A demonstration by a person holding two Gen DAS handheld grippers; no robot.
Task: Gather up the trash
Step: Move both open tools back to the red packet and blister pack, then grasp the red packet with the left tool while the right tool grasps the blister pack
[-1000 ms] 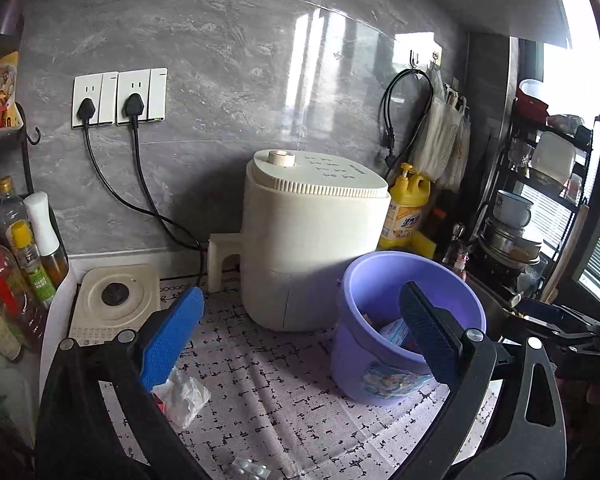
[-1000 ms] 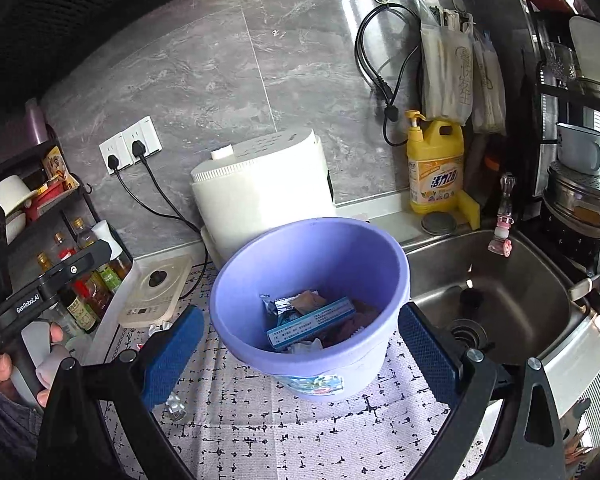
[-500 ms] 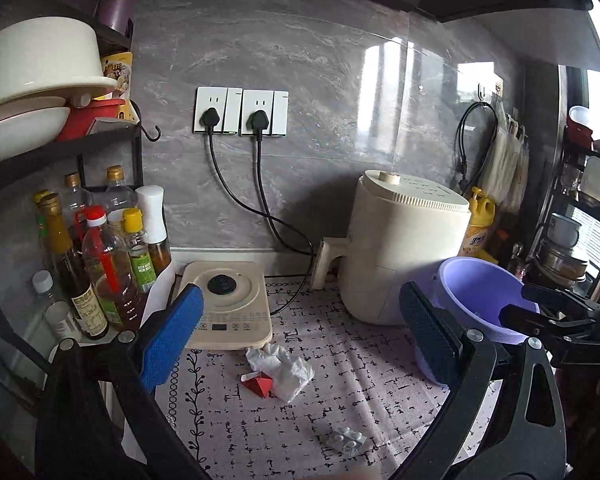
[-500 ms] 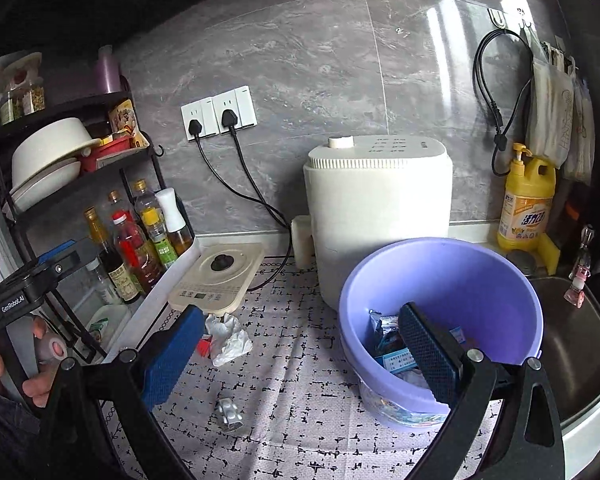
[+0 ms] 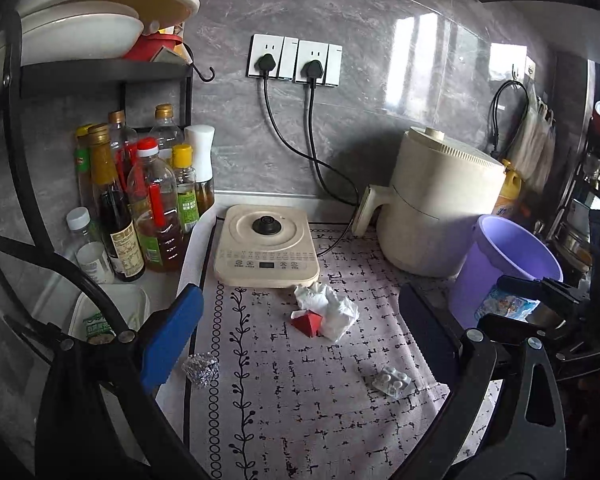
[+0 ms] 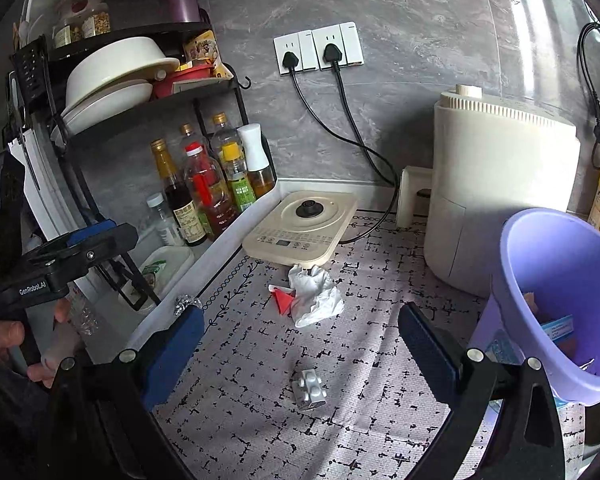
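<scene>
Left wrist view: left gripper is hanging spread wide, grasping nothing.
Right wrist view: right gripper is hovering released, empty.
Trash: crumpled tissue is touching red paper scrap; foil ball and blister pack are lying apart on the mat.
Purple bucket: sitting right, holding wrappers.

On the patterned mat a crumpled tissue lies just in front of the induction cooker, with a small folded paper piece touching its left side. Nearer the camera lie a foil ball at the mat's left edge and a blister pack to the right. The bucket stands at the far right — in front of the air fryer. Bottles crowd the rack left of the cooker.
</scene>
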